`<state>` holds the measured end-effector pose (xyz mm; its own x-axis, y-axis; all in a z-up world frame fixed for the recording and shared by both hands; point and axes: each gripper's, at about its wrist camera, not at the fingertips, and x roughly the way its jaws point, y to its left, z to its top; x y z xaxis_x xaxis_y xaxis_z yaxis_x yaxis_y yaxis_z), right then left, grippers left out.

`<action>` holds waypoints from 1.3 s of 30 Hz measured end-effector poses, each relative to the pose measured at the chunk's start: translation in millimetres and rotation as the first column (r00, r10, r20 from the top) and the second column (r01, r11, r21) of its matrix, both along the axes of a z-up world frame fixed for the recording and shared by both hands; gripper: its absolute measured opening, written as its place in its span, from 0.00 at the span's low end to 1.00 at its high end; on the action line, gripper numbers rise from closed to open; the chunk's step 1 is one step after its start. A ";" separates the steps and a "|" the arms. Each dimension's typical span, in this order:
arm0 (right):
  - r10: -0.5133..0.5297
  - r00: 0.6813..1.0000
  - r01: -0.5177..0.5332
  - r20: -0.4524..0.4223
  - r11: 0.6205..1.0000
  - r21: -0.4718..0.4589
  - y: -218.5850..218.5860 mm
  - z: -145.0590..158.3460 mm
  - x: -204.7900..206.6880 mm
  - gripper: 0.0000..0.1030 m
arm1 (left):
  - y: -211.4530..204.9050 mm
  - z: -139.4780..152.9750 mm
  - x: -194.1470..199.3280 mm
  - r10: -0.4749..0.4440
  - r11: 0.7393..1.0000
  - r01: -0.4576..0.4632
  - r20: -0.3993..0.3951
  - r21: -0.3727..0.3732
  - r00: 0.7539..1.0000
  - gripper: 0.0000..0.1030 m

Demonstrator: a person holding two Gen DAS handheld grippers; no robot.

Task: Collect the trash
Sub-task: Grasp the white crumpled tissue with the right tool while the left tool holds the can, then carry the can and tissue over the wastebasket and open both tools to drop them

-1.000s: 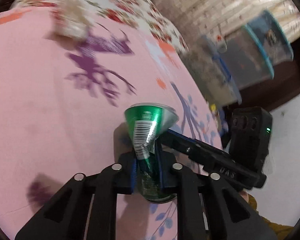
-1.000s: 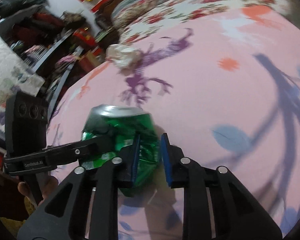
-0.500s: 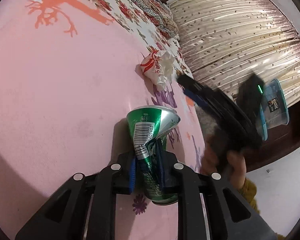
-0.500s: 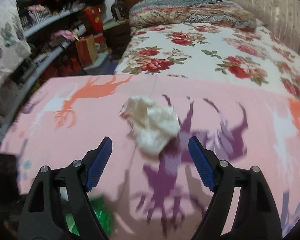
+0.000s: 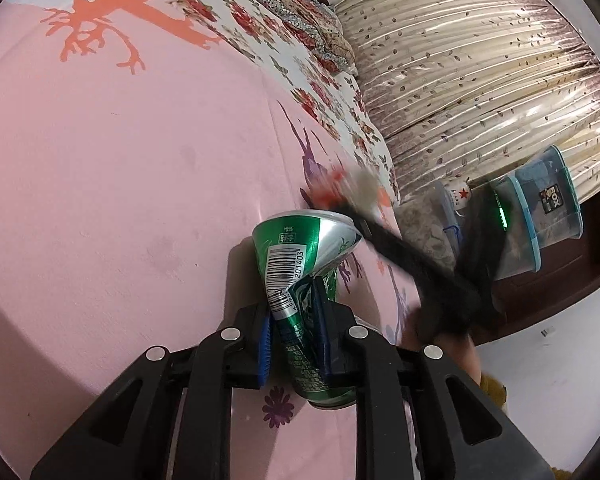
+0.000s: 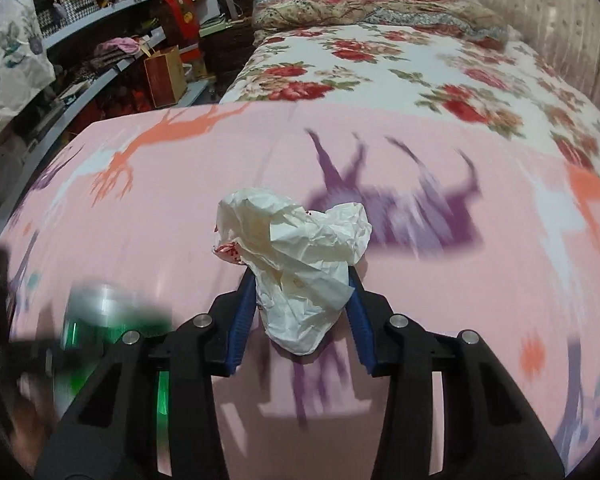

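A crushed green drink can (image 5: pixel 300 256) stands clamped in my left gripper (image 5: pixel 294 332), which is shut on its dented middle just above the pink deer-print blanket (image 5: pixel 140 184). In the right wrist view a crumpled white paper wad (image 6: pixel 296 256) sits between the blue pads (image 6: pixel 240 320) of my right gripper (image 6: pixel 300 312). Its jaws are closing and both pads touch the wad's sides. The right gripper (image 5: pixel 380 236) shows as a dark blur beyond the can in the left wrist view. The can (image 6: pixel 100 312) is a green blur at the lower left of the right wrist view.
A floral bedspread (image 6: pixel 400 64) and pillows lie beyond the pink blanket. Cluttered shelves (image 6: pixel 100 52) and a paper bag (image 6: pixel 164 72) stand to the left of the bed. Clear plastic storage boxes (image 5: pixel 548 216) sit by a curtain (image 5: pixel 460 60) on the other side.
My right gripper left the can, opened wide, moved up to the paper wad and has narrowed around it. My left gripper swung with the can, then held still.
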<state>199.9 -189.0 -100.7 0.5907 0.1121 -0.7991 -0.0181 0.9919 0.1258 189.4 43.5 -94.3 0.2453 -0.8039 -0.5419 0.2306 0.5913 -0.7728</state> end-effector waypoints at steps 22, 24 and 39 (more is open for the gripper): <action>-0.437 0.891 0.423 0.124 0.898 0.122 -158.1 -2.0 -253.2 0.44 | -180.9 33.1 -62.9 -0.348 0.933 0.342 0.038 0.113 0.937 0.12; -0.460 0.877 0.444 0.138 0.886 0.133 -170.9 -1.8 -263.5 0.44 | -212.4 37.6 -63.7 -0.389 0.917 0.385 0.024 0.102 0.921 0.12; -0.730 0.645 0.695 0.224 0.683 0.226 -385.3 18.3 -350.7 0.44 | -536.3 104.8 -104.9 -0.721 0.689 0.692 0.115 0.216 0.683 0.12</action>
